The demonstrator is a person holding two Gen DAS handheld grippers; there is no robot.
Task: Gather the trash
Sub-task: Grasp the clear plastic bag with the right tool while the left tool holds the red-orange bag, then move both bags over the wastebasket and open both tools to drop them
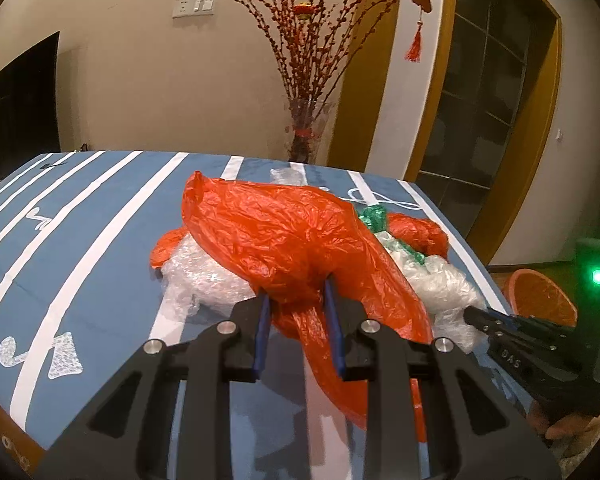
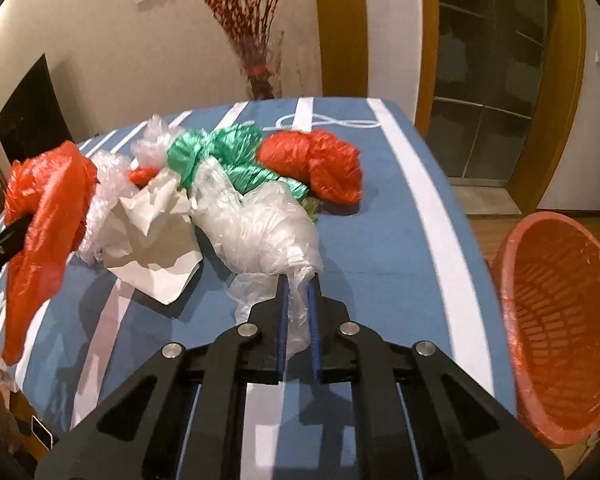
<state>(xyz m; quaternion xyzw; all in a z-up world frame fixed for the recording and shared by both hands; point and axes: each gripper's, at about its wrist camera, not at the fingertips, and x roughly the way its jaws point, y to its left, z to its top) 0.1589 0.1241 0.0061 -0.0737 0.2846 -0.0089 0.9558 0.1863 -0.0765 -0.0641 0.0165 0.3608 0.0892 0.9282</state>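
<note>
A pile of trash lies on the blue striped tablecloth [image 2: 400,240]. My left gripper [image 1: 296,292] is shut on a large red plastic bag [image 1: 284,232], which is lifted and drapes down over the jaws; the same red plastic bag [image 2: 48,208] hangs at the left in the right wrist view. My right gripper [image 2: 298,280] is shut on the near end of a clear plastic bag [image 2: 260,224], and it also shows in the left wrist view, my right gripper [image 1: 470,314] at the pile's right side. Crumpled white paper [image 2: 148,240], a green bag [image 2: 220,152] and a second red bag [image 2: 320,168] lie in the pile.
An orange slatted basket [image 2: 560,300] stands off the table's right edge, lower than the tabletop. A glass vase of red branches [image 1: 306,128] stands behind the table's far edge by the wall. A dark screen [image 1: 16,108] is at the far left.
</note>
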